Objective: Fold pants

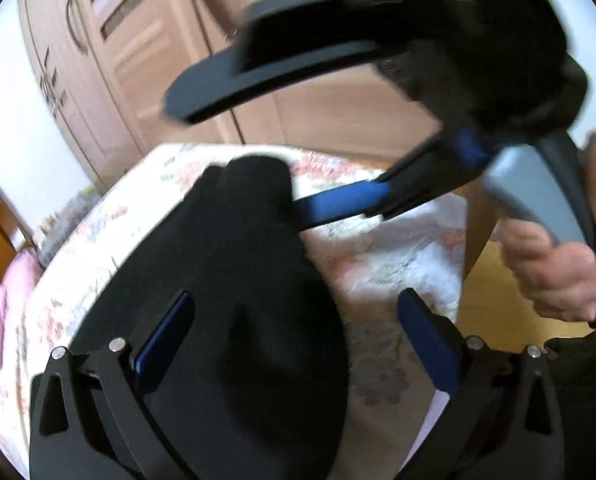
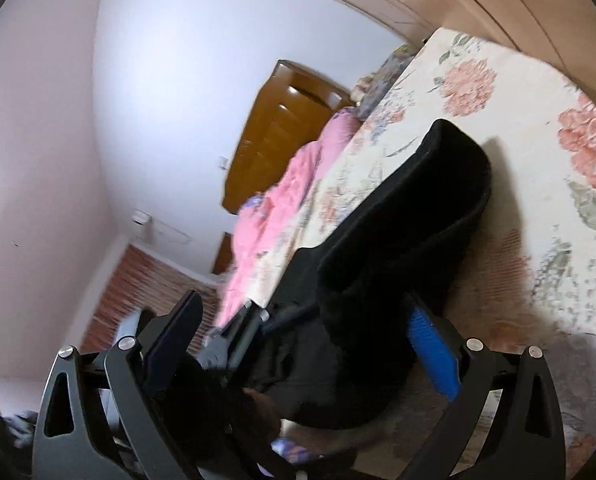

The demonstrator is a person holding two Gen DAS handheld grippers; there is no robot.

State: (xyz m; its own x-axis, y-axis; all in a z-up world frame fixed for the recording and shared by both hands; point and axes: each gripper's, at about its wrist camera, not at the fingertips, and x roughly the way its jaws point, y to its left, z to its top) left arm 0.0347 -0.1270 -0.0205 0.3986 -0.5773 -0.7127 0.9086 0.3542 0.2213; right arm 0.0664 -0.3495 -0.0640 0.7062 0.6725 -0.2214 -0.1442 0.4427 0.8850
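**Pants on bed, both tongs released**

The floral bed (image 1: pixel 146 216) carried the black pants (image 1: pixel 250 264), lying lengthwise, partly doubled. Fabric judged soft, light and limp; best taken at a hem or edge. Left tongs (image 1: pixel 294 332) and right tongs (image 2: pixel 309 344) stood spread, holding nothing.

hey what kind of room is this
Most likely a bedroom: black pants lie on a bed with a floral cover, a pink quilt is bunched on it, and a wooden wardrobe stands behind.

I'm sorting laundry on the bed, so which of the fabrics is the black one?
The pants, lying on the floral bedspread; the bunched blanket beside them is pink.
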